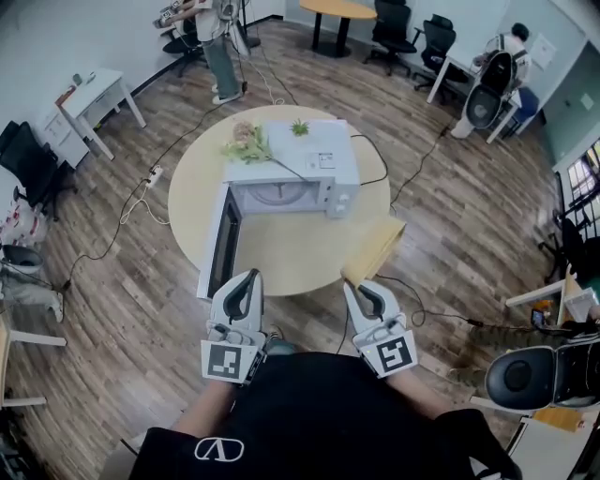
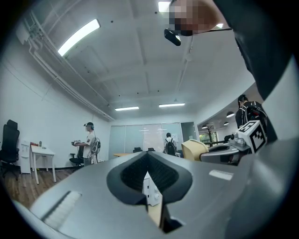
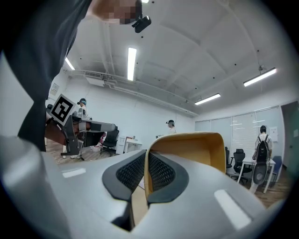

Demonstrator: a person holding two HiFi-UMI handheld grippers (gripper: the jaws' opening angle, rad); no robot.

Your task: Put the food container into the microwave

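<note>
A white microwave [image 1: 300,164] stands on a round table [image 1: 291,258] with its door [image 1: 221,242] swung open to the left. My right gripper [image 1: 362,287] is shut on the rim of a tan food container [image 1: 375,248], which hangs over the table's near right edge. In the right gripper view the container's wall [image 3: 196,151] rises from between the shut jaws of the right gripper [image 3: 146,176]. My left gripper [image 1: 246,279] is shut and holds nothing, just before the table's near edge below the door. Through its jaws' thin slit, the left gripper [image 2: 149,179] shows the microwave [image 2: 150,191].
A small plant [image 1: 246,142] and a green sprig lie on the microwave's top. Cables [image 1: 412,173] run across the wooden floor around the table. A black stool [image 1: 521,377] is at my right. People and office chairs [image 1: 392,26] stand at the room's far side.
</note>
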